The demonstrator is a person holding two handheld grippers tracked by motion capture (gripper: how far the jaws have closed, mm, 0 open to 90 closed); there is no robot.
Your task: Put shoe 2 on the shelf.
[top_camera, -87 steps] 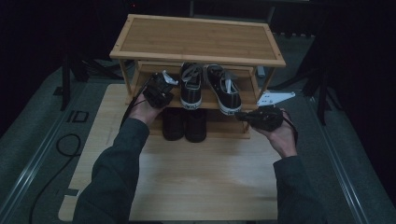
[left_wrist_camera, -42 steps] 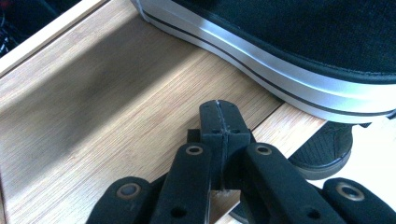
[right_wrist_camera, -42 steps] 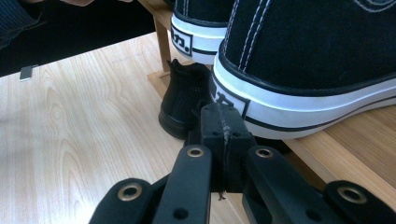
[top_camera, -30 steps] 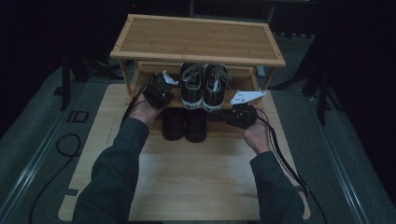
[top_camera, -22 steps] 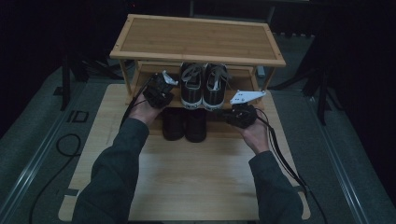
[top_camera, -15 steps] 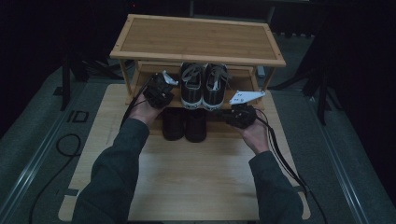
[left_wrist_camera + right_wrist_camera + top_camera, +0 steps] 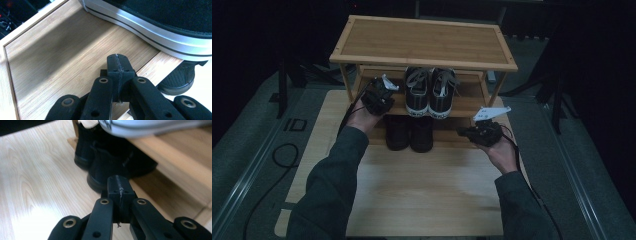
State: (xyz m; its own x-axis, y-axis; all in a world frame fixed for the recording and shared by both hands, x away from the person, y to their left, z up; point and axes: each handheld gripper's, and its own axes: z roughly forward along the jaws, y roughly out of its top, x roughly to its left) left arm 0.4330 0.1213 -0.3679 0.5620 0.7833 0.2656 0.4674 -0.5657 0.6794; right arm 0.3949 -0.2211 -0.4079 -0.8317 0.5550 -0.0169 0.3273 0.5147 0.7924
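the right gripper (image 7: pixel 468 132) is low over the tabletop (image 7: pixel 427 190), at the right end of the shoe rack (image 7: pixel 422 42), and it points left toward the pair of black boots (image 7: pixel 409 132) standing under the rack's lower shelf. in the right gripper view its fingers (image 7: pixel 119 185) are pressed together with nothing between them, and the nearer boot (image 7: pixel 110 167) lies just ahead of the tips and slightly to their left, apart from them. the boots stand side by side with their toes toward the person, so their long axis runs near to far, across the line of this gripper; a grasp from here would likely meet the side or the collar of the right boot (the fingers would have to part first).

the left gripper (image 7: pixel 377 97) is up at the left part of the lower shelf (image 7: pixel 65 50), its fingers (image 7: pixel 117 65) also clenched and empty, resting over bare wood just beside the white-edged sole of the left sneaker (image 7: pixel 160 27). the pair of black sneakers (image 7: pixel 430 90) sits in the middle of that shelf, toes toward the person. so the right hand is the nearer one to the boots, the left the nearer one to the sneakers.

writing: two letters that look like "id" on the grey floor (image 7: pixel 294 125) at the left; there is a faint mark on the boot's side in the right gripper view, too blurred to read.
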